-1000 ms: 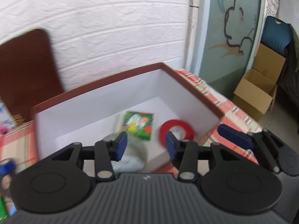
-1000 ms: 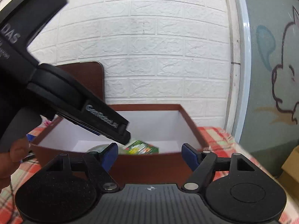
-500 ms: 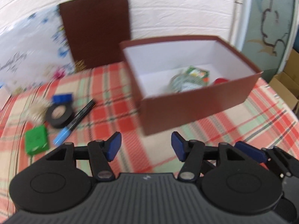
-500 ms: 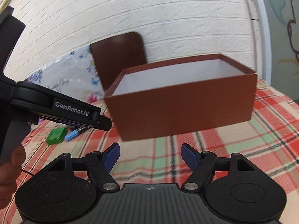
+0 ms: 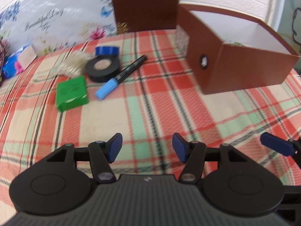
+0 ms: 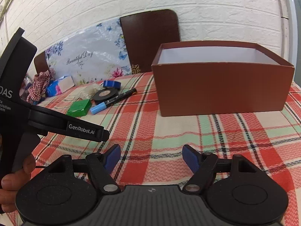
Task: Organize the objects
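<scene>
Both hand-held grippers, left [image 5: 144,146] and right [image 6: 149,157], hang spread and empty. I judge the marker [image 5: 121,76] may roll against the black tape roll [image 5: 103,68] when pinched.

Box [image 5: 235,71] right — marker [image 5: 122,75], tapes [image 5: 103,66] left, well apart.

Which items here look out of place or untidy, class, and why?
The marker lies askew, its black end propped on the black tape roll. With the green box and blue tape roll, it sits loose on the plaid tablecloth rather than inside the brown box.
</scene>
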Motion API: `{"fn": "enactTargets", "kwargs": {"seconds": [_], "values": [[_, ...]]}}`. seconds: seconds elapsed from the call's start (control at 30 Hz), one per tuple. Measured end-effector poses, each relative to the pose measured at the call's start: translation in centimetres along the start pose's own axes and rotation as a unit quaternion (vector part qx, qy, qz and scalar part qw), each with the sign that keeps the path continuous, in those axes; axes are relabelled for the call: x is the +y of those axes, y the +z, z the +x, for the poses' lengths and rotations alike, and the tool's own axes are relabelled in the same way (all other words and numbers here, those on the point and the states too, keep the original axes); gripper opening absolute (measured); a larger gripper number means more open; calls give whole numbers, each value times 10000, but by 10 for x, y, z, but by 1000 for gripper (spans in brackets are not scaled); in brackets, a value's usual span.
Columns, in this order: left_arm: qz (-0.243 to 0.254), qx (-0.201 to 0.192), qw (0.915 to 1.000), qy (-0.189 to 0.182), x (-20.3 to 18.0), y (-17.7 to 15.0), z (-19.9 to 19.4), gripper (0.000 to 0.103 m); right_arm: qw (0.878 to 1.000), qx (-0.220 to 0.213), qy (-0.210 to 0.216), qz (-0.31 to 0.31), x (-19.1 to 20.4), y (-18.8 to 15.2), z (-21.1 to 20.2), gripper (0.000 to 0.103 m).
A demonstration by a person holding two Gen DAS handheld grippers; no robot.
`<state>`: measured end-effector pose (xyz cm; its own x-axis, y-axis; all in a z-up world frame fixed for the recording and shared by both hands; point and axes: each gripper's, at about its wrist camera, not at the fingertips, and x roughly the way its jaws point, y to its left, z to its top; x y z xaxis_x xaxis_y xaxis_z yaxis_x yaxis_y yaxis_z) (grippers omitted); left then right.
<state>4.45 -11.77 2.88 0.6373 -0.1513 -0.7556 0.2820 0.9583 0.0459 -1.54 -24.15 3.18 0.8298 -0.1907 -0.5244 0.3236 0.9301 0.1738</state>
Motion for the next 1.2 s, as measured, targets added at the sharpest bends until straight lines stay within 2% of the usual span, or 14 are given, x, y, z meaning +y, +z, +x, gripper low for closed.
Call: {"fn": "enactTargets", "kwargs": {"seconds": [0.23,0.5,0.6,0.7,0.77,0.8,0.83,0.9,0.93,1.07,1.2], "values": [[-252,144,9996,74,30,-13,11,62,9995,229,42,-197,19,-3,12,72],[-437,-153,9988,129,72,-23,9,64,9972,374,185,-627,48,-1,27,72],[-554,-306,9973,376,102,-28,11,66,9951,414,290,-845,62,0,37,72],[-712,-509,9924,863,141,-30,17,72,9921,461,392,-1100,80,4,52,69],[-866,-678,9861,1241,172,-33,23,80,9897,430,519,-1265,94,9,63,68],[-989,-782,9828,1347,188,-37,25,90,9882,368,600,-1364,102,14,68,68],[-1200,-850,9803,1319,204,-42,26,95,9865,278,676,-1465,111,20,75,68],[-1783,-1039,9737,967,231,-48,22,93,9832,105,796,-1641,129,32,91,67],[-1844,-1062,9719,1010,234,-47,23,94,9821,42,842,-1682,138,39,101,67],[-1683,-1070,9732,1141,226,-44,28,97,9808,-35,951,-1702,166,60,146,67],[-1702,-1078,9730,1126,226,-45,28,98,9812,257,795,-1742,180,61,186,67]]}}
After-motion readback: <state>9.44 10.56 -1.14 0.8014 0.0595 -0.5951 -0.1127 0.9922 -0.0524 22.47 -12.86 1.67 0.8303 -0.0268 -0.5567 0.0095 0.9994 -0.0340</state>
